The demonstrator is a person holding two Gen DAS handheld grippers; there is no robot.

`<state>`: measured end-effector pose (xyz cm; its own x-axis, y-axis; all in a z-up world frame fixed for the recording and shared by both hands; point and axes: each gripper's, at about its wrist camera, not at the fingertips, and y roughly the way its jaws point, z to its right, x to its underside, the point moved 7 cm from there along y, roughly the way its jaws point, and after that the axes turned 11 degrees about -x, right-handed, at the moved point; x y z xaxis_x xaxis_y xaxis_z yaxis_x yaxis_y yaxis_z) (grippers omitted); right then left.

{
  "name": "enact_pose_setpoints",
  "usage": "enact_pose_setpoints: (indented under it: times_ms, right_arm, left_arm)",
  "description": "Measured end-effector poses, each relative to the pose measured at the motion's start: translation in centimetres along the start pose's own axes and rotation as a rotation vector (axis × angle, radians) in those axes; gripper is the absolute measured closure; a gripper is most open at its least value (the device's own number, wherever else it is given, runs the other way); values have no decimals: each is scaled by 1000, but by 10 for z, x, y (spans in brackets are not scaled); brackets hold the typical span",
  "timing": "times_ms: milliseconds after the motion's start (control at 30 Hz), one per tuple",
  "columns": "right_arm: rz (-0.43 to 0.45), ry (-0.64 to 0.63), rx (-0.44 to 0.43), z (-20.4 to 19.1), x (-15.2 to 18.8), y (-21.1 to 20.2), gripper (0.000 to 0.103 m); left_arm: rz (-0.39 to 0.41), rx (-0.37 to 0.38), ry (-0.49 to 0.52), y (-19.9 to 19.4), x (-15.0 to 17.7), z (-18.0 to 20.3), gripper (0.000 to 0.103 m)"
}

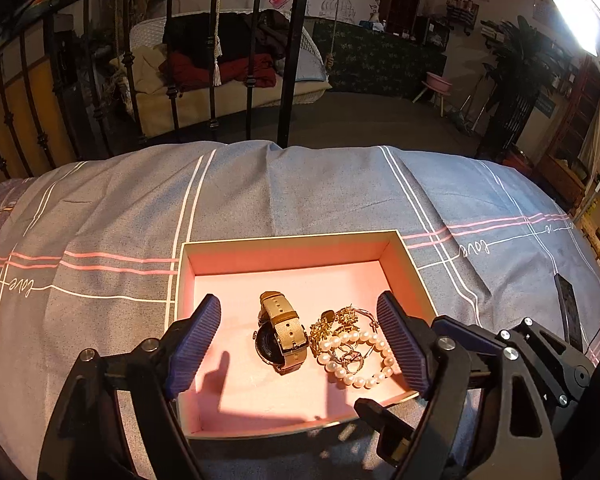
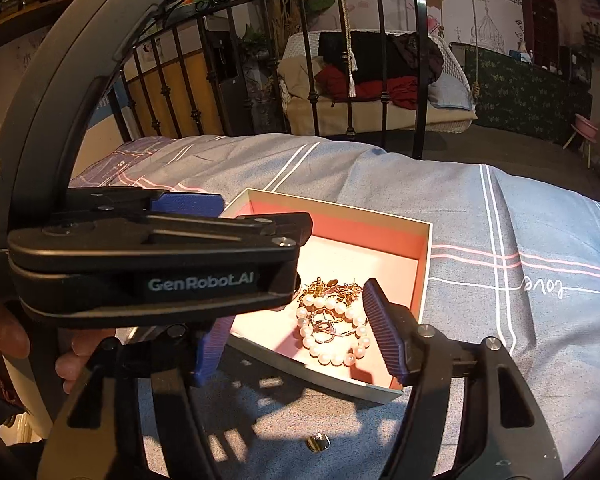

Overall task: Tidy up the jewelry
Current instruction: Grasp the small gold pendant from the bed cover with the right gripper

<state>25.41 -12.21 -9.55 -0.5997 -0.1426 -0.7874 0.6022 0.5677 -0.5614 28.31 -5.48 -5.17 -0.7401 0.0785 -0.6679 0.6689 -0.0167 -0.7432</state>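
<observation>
A pink-lined open box (image 1: pixel 288 252) lies on the bed. Inside lie a watch with a tan strap (image 1: pixel 282 330), a pearl bracelet (image 1: pixel 360 356) and a tangle of gold chains (image 1: pixel 336 322). My left gripper (image 1: pixel 300 344) is open and empty, its fingers straddling the watch and the jewelry above the box. In the right wrist view the box (image 2: pixel 424 264), the pearl bracelet (image 2: pixel 332 336) and the gold chains (image 2: pixel 332 286) show. My right gripper (image 2: pixel 296 340) is open and empty over the box's near edge. The left gripper's body (image 2: pixel 156 264) hides the box's left part.
A small metallic piece (image 2: pixel 318 443) lies on the grey-blue striped bedspread (image 2: pixel 500 240) in front of the box. A dark flat object (image 1: pixel 568 308) lies right of the box. A black metal bed frame (image 1: pixel 288 60) stands at the far end.
</observation>
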Motion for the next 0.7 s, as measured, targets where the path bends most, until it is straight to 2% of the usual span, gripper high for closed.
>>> enact_pose_setpoints:
  times_ms: [67, 200, 267, 333, 433, 567, 600, 667, 700]
  right_arm:
    - [1, -2, 10, -2, 6, -8, 16]
    - [-5, 21, 10, -6, 35, -24, 11]
    - [-44, 47, -1, -6, 56, -24, 10]
    - [-99, 72, 14, -3, 78, -20, 10]
    - [-159, 101, 21, 2, 99, -13, 10]
    - [-164, 93, 37, 3, 100, -12, 10]
    - [-173, 91, 42, 3, 101, -10, 11]
    - [-192, 87, 50, 4, 102, -5, 30]
    - [-199, 87, 48, 4, 102, -3, 33]
  left_arm:
    - [24, 10, 6, -12, 5, 0, 13]
    - [54, 35, 0, -35, 27, -2, 8]
    - [56, 68, -19, -45, 43, -3, 7]
    - [21, 99, -33, -47, 64, -3, 7]
    - [-47, 89, -26, -39, 94, -5, 7]
    - [-119, 56, -10, -20, 121, -5, 7]
    - [-129, 53, -18, -17, 124, -6, 7]
    - [-141, 33, -43, -9, 124, -10, 7]
    - [-144, 33, -55, -7, 123, -11, 7]
